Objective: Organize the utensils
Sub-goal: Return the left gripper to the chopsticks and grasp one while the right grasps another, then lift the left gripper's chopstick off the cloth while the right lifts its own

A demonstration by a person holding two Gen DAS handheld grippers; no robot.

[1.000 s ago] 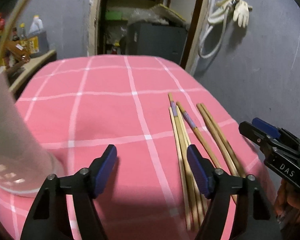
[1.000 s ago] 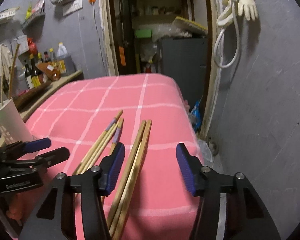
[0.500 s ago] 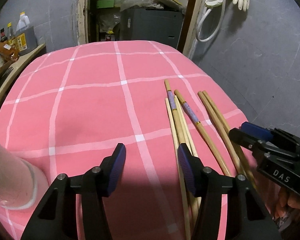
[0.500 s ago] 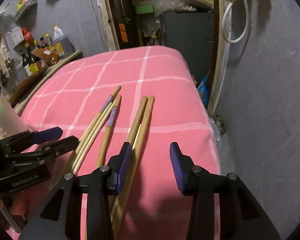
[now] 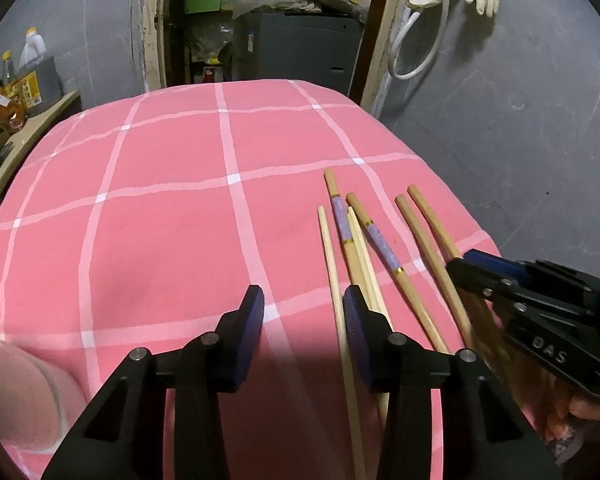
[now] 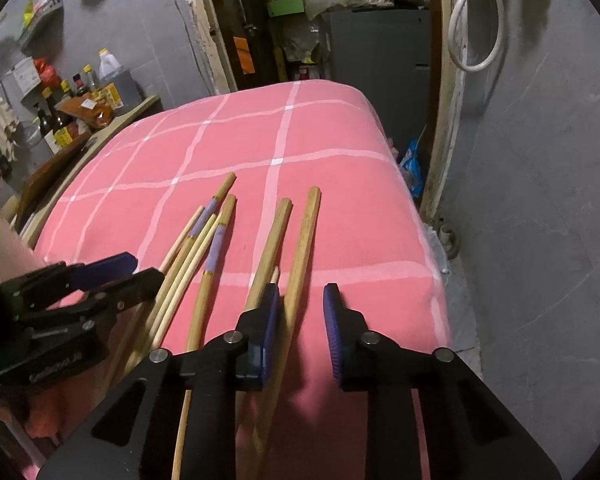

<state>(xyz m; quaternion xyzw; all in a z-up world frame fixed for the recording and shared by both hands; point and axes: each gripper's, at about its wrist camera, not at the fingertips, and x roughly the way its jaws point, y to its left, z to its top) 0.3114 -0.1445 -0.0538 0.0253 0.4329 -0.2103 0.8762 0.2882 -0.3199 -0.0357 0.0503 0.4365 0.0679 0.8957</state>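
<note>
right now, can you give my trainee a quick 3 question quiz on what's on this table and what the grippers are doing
1. True or false: the right gripper is shut tight on a chopstick.
2. Multiple choice: the two chopsticks with purple bands lie
A. left of the pale thin chopsticks
B. among the pale thin ones and left of the plain brown pair
C. off the pink checked cloth
3. Fill in: the left gripper has its jaws ____, with nothing but cloth between them.

Key
1. False: its jaws stand apart, with the rightmost brown chopstick running between them.
2. B
3. open
</note>
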